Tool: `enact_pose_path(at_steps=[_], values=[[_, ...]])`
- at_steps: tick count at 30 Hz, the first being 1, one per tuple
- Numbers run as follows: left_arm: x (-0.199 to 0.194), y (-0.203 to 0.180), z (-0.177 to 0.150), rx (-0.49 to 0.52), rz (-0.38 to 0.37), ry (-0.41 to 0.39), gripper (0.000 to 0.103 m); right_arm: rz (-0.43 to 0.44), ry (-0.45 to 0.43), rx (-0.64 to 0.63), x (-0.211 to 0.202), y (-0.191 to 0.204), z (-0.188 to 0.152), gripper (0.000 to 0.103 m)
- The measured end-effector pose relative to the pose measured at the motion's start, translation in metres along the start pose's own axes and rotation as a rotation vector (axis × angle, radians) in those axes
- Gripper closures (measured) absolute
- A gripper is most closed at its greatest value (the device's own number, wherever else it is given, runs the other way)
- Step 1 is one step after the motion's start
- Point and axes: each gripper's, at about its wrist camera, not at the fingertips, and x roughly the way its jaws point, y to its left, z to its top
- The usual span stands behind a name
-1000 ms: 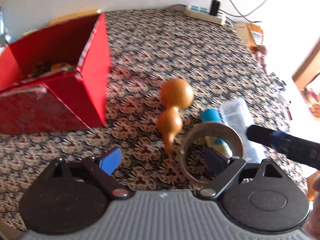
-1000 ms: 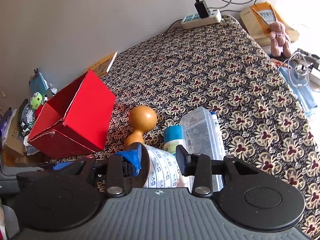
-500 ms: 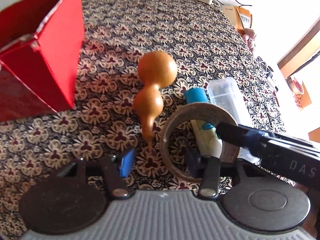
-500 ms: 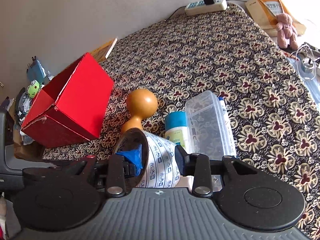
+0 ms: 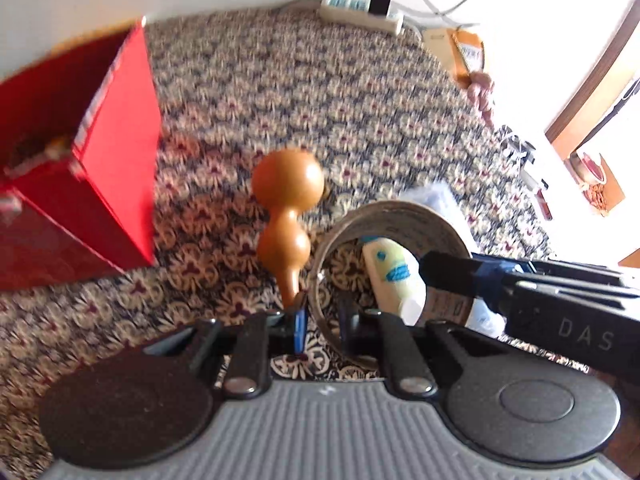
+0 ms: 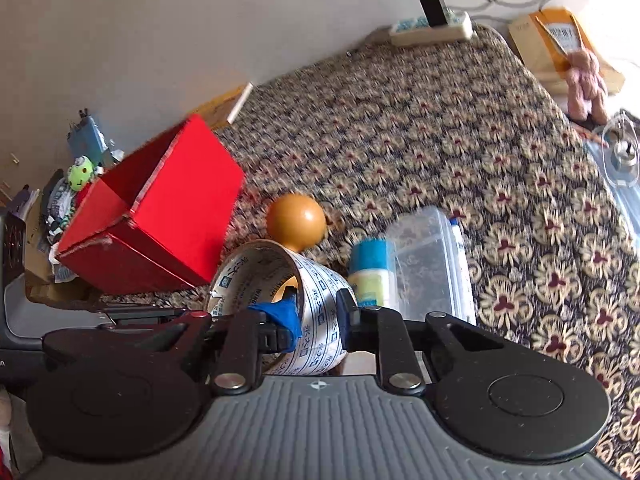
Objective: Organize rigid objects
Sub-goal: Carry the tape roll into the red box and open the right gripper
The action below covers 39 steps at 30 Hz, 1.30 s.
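A tape roll (image 5: 400,210) with printed white tape (image 6: 316,280) is held between both grippers, above the patterned cloth. My left gripper (image 5: 322,326) is shut on the roll's near rim, one pad inside and one outside. My right gripper (image 6: 318,320) is shut on the roll's wall, its blue pad inside the ring. One of the right gripper's fingers (image 5: 460,276) comes in from the right in the left wrist view. An orange wooden gourd (image 5: 288,184) (image 6: 296,220) lies just beyond the roll. An open red box (image 5: 116,160) (image 6: 180,216) stands to the left.
A clear plastic box (image 6: 428,256) and a yellow tube with a blue cap (image 6: 370,268) lie right of the gourd. A power strip (image 6: 432,28) sits at the table's far edge, a small pink teddy (image 6: 586,80) at the far right. Clutter lies left of the red box.
My left gripper has gone from wide open to shut on the tape roll's near rim. The right gripper has kept its hold, and the roll now sits higher and nearer the red box.
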Motion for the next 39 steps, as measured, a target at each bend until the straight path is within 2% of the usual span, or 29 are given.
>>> enact_pose_path(at_steps=[7, 13, 17, 21, 24, 27, 31, 36, 39], values=[[-0.053, 0.023, 0.028, -0.013, 0.091, -0.165, 0.091, 0.103, -0.122, -0.119, -0.006, 0.044, 0.043, 0.102], [-0.099, 0.08, 0.065, -0.011, 0.179, -0.307, 0.092, 0.193, -0.222, -0.223, 0.017, 0.107, 0.09, 0.102], [-0.107, 0.135, 0.081, -0.027, 0.213, -0.337, 0.092, 0.222, -0.247, -0.271, 0.054, 0.147, 0.109, 0.102], [-0.081, 0.203, 0.088, -0.07, 0.161, -0.243, 0.093, 0.197, -0.178, -0.283, 0.107, 0.181, 0.116, 0.102], [-0.048, 0.247, 0.089, -0.107, 0.112, -0.132, 0.093, 0.158, -0.082, -0.274, 0.148, 0.202, 0.117, 0.102], [-0.026, 0.282, 0.075, -0.13, 0.102, -0.042, 0.093, 0.124, 0.017, -0.257, 0.18, 0.218, 0.111, 0.102], [-0.007, 0.312, 0.069, -0.135, 0.115, 0.062, 0.093, 0.097, 0.16, -0.229, 0.216, 0.234, 0.108, 0.103], [0.009, 0.331, 0.069, -0.123, 0.157, 0.177, 0.093, 0.075, 0.341, -0.153, 0.249, 0.243, 0.101, 0.103], [0.011, 0.339, 0.069, -0.108, 0.19, 0.204, 0.092, 0.089, 0.393, -0.109, 0.259, 0.249, 0.101, 0.103]])
